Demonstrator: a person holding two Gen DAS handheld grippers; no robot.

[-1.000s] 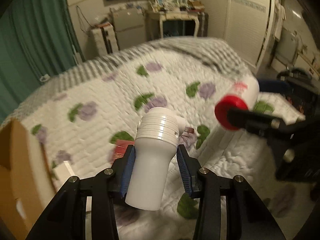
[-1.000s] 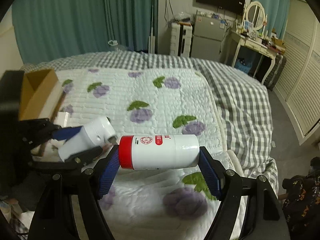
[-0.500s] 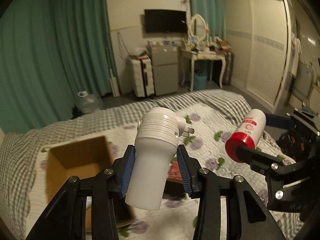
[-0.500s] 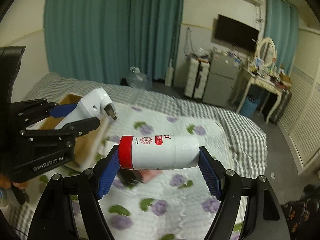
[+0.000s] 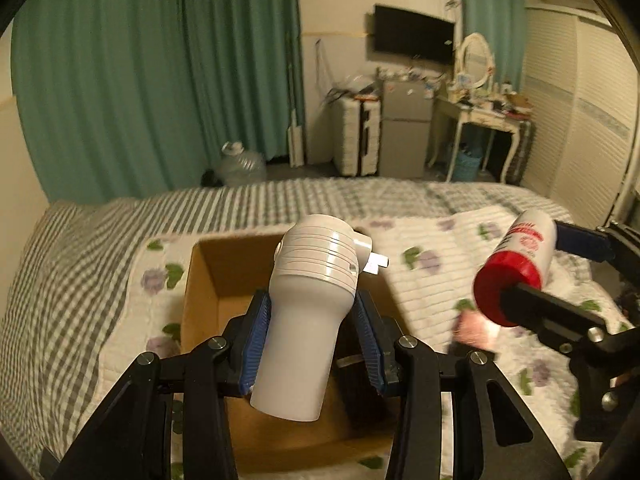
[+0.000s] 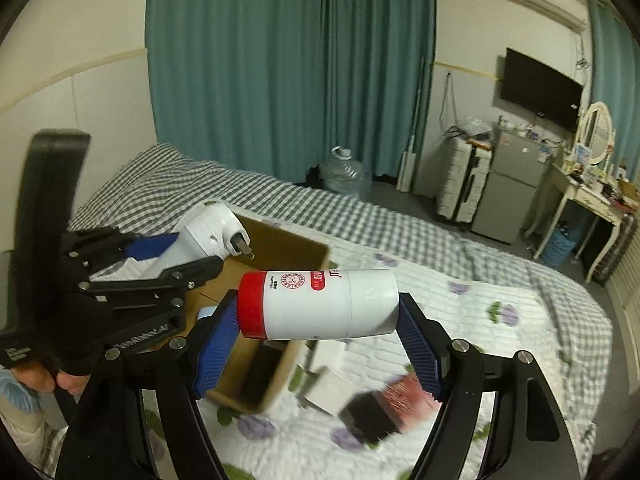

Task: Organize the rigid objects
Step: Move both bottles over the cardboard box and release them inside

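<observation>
My left gripper (image 5: 312,344) is shut on a white plug-in device (image 5: 310,308) with metal prongs and holds it above an open cardboard box (image 5: 204,280) on the bed. My right gripper (image 6: 316,344) is shut on a white bottle with a red cap (image 6: 320,304), held sideways above the quilt, right of the box (image 6: 280,364). The bottle (image 5: 516,268) shows at the right of the left wrist view. The plug-in device (image 6: 208,236) and left gripper (image 6: 160,268) show at the left of the right wrist view.
A white box (image 6: 328,384) and a red-and-black box (image 6: 384,404) lie on the floral quilt (image 6: 500,344) right of the cardboard box. Beyond the bed are green curtains (image 5: 160,80), a water jug (image 6: 344,176), a suitcase, a fridge and a dressing table (image 5: 480,120).
Both grippers have swung left and up with their loads. The cardboard box has come to sit under the left gripper; the right gripper now hangs beside it.
</observation>
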